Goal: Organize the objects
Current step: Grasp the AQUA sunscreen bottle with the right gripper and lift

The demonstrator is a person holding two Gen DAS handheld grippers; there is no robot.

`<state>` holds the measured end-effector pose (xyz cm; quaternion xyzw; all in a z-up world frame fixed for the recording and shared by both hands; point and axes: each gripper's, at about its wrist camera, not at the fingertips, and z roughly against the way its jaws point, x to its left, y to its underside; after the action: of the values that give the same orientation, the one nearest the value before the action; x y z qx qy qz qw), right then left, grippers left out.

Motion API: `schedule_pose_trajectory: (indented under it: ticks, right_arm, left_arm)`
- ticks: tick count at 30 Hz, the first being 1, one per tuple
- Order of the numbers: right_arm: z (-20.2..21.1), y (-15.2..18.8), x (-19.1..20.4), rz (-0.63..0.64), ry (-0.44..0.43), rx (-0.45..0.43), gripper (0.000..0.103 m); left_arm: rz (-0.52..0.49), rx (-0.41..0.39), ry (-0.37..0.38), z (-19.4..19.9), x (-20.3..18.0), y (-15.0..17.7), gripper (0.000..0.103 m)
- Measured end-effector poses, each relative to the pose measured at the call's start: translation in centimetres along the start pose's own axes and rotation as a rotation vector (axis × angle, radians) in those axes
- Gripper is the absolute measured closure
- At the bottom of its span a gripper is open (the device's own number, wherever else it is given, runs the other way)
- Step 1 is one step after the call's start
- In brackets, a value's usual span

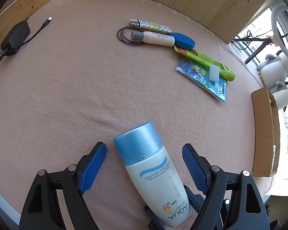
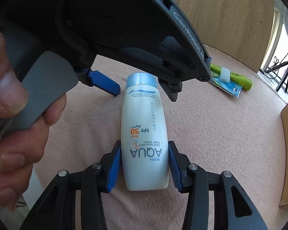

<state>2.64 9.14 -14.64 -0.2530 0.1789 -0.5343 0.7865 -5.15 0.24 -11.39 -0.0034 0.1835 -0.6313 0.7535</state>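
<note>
The sunscreen bottle [image 2: 144,132] lay flat mid-desk [image 1: 67,88], long axis in line with both tongs. Right tongs [image 2: 144,169] clamped its base; left tongs [image 1: 144,164] stood apart, straddling its cap end.

Pink blanket-covered surface [image 1: 71,88], sunscreen bottle [image 1: 153,174] lying flat, black charger [image 1: 15,35], hair tie [image 1: 124,36], cardboard box [image 1: 264,132]

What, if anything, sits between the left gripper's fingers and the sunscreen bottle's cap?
Nothing visible does. The left gripper is open, its fingers on either side of the blue cap with only bare pink blanket in the gaps. The right gripper grips the sunscreen bottle at its base end.
</note>
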Motion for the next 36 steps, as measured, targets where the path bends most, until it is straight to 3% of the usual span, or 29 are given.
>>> schedule_pose_trajectory:
  ticks: [9,15,22,36]
  right_arm:
    - [0.7,0.8,-0.4,-0.006,-0.041,0.008,0.057]
    - [0.5,0.4,0.3,0.029,-0.017,0.008,0.064]
    - [1.0,1.2,0.0,0.048,0.005,-0.010,0.065]
    - [3.0,1.1,-0.6,0.032,0.022,-0.055,0.065]
  left_arm:
    - [-0.025,0.014,-0.041,-0.4,-0.9,0.1,0.022]
    - [-0.010,0.005,-0.063,-0.1,-1.1,0.1,0.043]
    - [0.037,-0.001,-0.019,0.3,-0.4,0.0,0.048]
    - [0.007,-0.042,0.003,3.4,-0.5,0.4,0.048]
